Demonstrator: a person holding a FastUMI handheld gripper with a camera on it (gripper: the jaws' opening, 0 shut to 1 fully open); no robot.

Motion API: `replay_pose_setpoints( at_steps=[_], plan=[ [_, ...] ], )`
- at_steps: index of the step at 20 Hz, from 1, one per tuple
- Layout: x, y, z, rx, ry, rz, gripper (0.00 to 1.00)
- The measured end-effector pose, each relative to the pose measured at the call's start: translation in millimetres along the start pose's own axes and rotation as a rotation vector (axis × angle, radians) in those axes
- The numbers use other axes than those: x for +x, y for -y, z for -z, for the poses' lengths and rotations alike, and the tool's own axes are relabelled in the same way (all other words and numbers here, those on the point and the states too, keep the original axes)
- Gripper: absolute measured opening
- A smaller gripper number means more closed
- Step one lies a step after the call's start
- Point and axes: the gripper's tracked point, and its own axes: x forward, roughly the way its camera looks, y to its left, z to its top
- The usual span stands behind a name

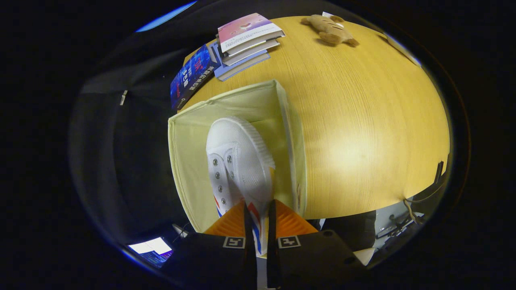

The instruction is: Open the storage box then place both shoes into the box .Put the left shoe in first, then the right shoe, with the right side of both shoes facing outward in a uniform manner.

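A white canvas shoe (238, 161) with metal eyelets and red and blue side stripes hangs toe-forward over the open pale yellow fabric storage box (189, 161). My gripper (258, 219) is shut on the shoe's side wall near the heel, its orange fingers (231, 223) pressing on either side of the thin canvas. The shoe's toe points into the box's open cavity. The box stands on the wooden table (363, 121), close to its left edge. Whether another shoe lies inside the box is hidden by the held shoe.
A stack of books (246, 40) and a dark blue book (191, 76) lie beyond the box. A brown plush toy (330, 29) lies at the table's far side. A lit screen (151, 247) glows down left of the fingers.
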Motion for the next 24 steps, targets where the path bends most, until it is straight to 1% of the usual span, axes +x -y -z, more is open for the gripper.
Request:
replay_pose_setpoints(
  at_steps=[2, 5, 8, 9, 10, 11, 12, 14, 16, 17, 18, 20, 21, 22, 24],
  plan=[
    [7.3, -2.5, 2.4, -0.024, 0.006, 0.036, 0.18],
    [10.9, -7.1, 5.4, -0.044, 0.006, 0.040, 0.26],
    [11.0, -11.0, 6.3, -0.038, 0.007, 0.026, 0.33],
    [10.8, -12.8, 6.0, -0.037, 0.007, 0.020, 0.38],
    [9.9, -17.5, 6.6, -0.031, 0.003, 0.002, 0.41],
    [8.5, -18.4, 7.0, -0.029, 0.001, -0.005, 0.40],
    [6.9, -19.3, 5.3, -0.025, 0.008, -0.016, 0.36],
    [-0.2, -17.9, 1.4, -0.021, 0.018, -0.025, 0.36],
    [-8.0, -16.5, -2.7, -0.016, 0.040, -0.040, 0.41],
    [-12.9, -16.7, -3.8, -0.014, 0.046, -0.055, 0.46],
    [-17.0, -18.2, -3.4, -0.009, 0.048, -0.076, 0.48],
    [-26.2, -16.9, -2.8, -0.005, 0.059, -0.100, 0.61],
    [-30.7, -14.7, -3.0, -0.008, 0.067, -0.107, 0.66],
    [-35.5, -13.1, -1.6, -0.009, 0.074, -0.118, 0.67],
    [-46.1, -12.8, 1.2, 0.001, 0.088, -0.152, 0.76]
  ],
)
